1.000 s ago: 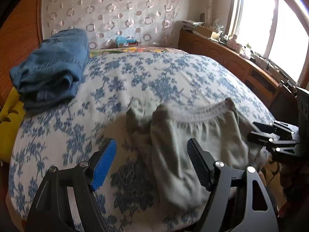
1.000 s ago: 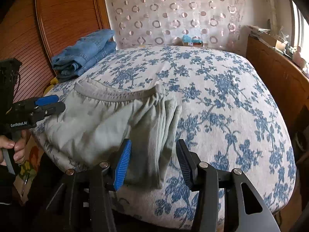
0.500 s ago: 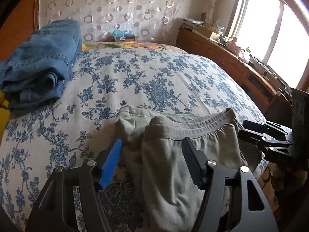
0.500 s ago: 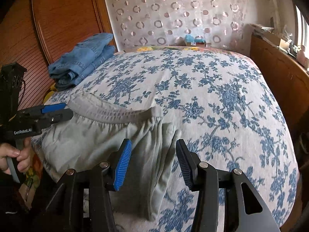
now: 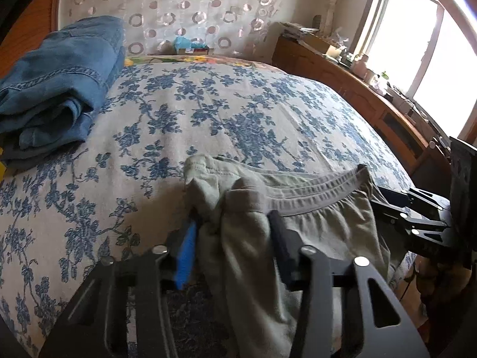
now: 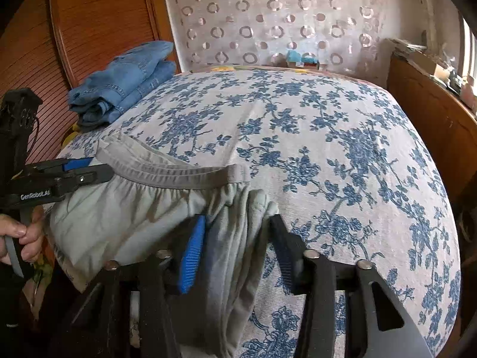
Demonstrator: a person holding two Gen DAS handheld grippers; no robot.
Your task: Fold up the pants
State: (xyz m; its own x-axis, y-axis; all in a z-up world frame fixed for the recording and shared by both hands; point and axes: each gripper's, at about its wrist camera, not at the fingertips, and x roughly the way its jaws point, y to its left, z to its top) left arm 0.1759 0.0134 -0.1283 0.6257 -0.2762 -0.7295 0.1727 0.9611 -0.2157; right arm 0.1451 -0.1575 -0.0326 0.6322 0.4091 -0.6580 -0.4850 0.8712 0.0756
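Grey-green pants (image 5: 313,226) with an elastic waistband (image 5: 322,192) lie folded at the near edge of the bed; they also show in the right wrist view (image 6: 125,223). My left gripper (image 5: 232,238) straddles the bunched left edge of the pants, jaws still apart with cloth between them. My right gripper (image 6: 238,238) straddles the bunched right edge in the same way. Each gripper also shows in the other's view, the right one (image 5: 387,205) and the left one (image 6: 89,170), at the ends of the waistband.
The bed has a blue-flowered cover (image 5: 226,113). Folded blue jeans (image 5: 59,80) lie at its far left, also in the right wrist view (image 6: 125,80). A wooden sideboard (image 5: 351,89) runs along the right under the window. A wooden headboard (image 6: 98,21) stands on the left.
Both grippers have moved forward onto the pants' side edges and their jaws have narrowed around the cloth. The waistband has been pushed farther onto the bed.
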